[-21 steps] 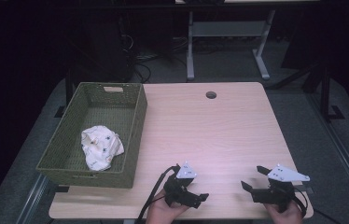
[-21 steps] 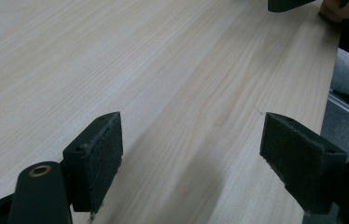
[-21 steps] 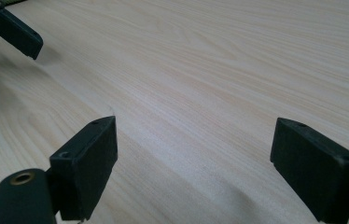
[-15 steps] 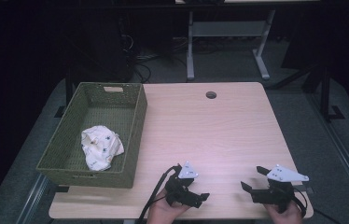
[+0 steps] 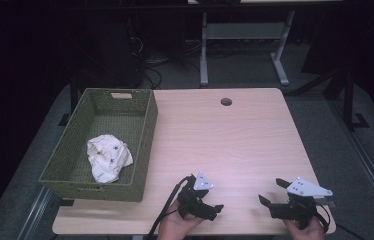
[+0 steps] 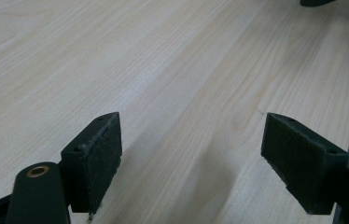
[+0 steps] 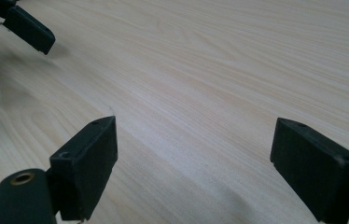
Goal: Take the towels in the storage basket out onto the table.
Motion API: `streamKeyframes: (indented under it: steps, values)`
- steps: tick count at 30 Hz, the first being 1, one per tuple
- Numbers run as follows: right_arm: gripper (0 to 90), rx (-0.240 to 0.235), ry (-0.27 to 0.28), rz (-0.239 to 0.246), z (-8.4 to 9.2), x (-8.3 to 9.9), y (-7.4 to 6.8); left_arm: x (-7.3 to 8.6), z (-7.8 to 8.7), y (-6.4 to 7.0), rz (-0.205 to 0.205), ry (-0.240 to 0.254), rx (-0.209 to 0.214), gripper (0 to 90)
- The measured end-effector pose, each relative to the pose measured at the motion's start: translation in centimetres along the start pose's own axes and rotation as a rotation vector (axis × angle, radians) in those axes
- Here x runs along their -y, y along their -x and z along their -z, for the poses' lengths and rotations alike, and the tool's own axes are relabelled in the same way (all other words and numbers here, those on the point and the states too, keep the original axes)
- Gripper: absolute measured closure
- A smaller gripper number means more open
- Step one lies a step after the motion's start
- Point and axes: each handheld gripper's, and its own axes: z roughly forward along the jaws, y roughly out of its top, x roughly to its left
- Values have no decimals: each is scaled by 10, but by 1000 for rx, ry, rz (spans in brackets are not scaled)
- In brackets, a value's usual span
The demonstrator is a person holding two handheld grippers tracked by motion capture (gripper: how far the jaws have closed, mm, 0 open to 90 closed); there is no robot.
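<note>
My left gripper (image 5: 215, 212) rests low over the light wooden table (image 5: 225, 140) near its front edge, held in a hand, jaws pointing right. It is open with nothing between its pads (image 6: 93, 158); bare wood shows in the gap of the left gripper (image 6: 192, 135). To its right, my right gripper (image 5: 272, 192) is also open and empty, jaws pointing left toward the other one. In the right gripper view, the right gripper (image 7: 196, 135) spans bare tabletop, and the left gripper's jaws (image 7: 28, 30) appear at the upper left.
A green woven basket (image 5: 145, 130) stands along the table's left side, holding a crumpled white patterned cloth (image 5: 107, 158). A round cable hole (image 5: 226, 101) sits near the far edge. Desk legs and cables stand on the dark floor beyond.
</note>
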Motion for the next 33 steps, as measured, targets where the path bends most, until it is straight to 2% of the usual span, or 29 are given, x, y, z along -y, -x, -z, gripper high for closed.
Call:
streamKeyframes:
  steps: [2,8,9,10,11,12,15,17,18,19,20,21,22,23,24,25,26,30,32,33]
  values:
    - [143,3,1,1,-1,0,1,-3,1,-1,1,8,-7,203]
    - [143,4,-1,-3,-1,1,3,-21,-2,-11,28,-16,-29,204]
    - [143,3,2,-5,-1,1,3,-28,-3,-17,32,-29,-46,196]
    - [143,3,2,-5,-1,1,3,-28,-3,-17,32,-29,-46,194]
    - [143,3,4,-5,0,1,3,-36,-3,-24,48,-63,-61,190]
    - [143,3,4,-5,0,1,3,-36,-3,-24,48,-63,-61,182]
    - [143,2,3,-9,0,1,3,-48,3,-35,69,-93,-70,182]
    - [143,-1,3,-9,0,1,3,-60,14,-45,85,-93,-69,182]
    - [143,-1,3,-9,0,1,3,-60,14,-45,85,-93,-69,181]
    - [143,-2,4,-9,0,1,4,-67,23,-52,109,-81,-75,182]
    - [143,-2,4,-9,0,1,4,-67,23,-52,109,-81,-75,182]
    - [143,-4,2,-11,0,1,4,-73,34,-60,148,-58,-76,181]
    - [143,-4,2,-11,1,1,4,-73,34,-60,148,-58,-76,181]
    - [144,-4,4,-10,1,1,4,-76,44,-66,156,-38,-80,183]
    - [144,-4,4,-10,1,1,4,-76,44,-66,156,-38,-80,184]
    - [144,-4,5,-10,1,1,4,-77,54,-71,171,-13,-76,188]
    - [144,-4,5,-10,1,1,4,-77,54,-71,171,-13,-76,189]
    - [143,-2,6,-10,0,1,4,-80,68,-85,223,6,-17,197]
    - [143,-4,8,-13,-1,1,4,-81,72,-89,223,4,-24,201]
    - [143,-4,8,-13,-2,0,4,-82,76,-94,235,9,-8,198]
